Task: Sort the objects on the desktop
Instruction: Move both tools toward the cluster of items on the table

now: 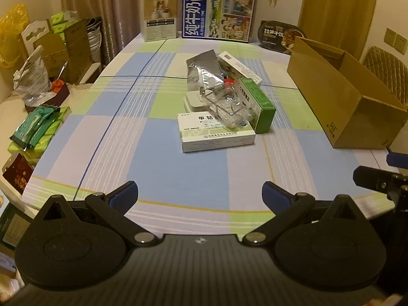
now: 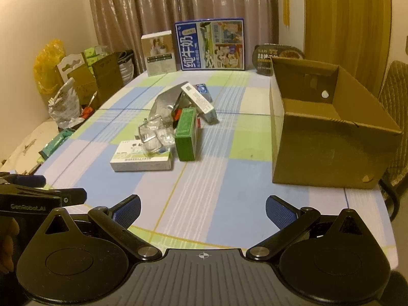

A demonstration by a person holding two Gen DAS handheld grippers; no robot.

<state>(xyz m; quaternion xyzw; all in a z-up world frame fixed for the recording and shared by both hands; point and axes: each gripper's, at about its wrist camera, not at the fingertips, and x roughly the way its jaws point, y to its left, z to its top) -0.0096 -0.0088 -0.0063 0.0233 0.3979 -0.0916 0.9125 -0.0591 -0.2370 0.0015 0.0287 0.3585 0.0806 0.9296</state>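
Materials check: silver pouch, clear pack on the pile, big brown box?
Silver pouch: looks like metallised foil or film, glossy and creased, with grey reflections. Clear pack: apparently thin transparent plastic, crinkled, with glints; the printing beneath shows through. Brown box: corrugated cardboard, matte tan, open-topped, with folded flaps and punched holes.

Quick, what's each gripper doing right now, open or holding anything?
Left gripper: open, holding nothing, over the near table edge.
Right gripper: open, holding nothing, also short of the pile.
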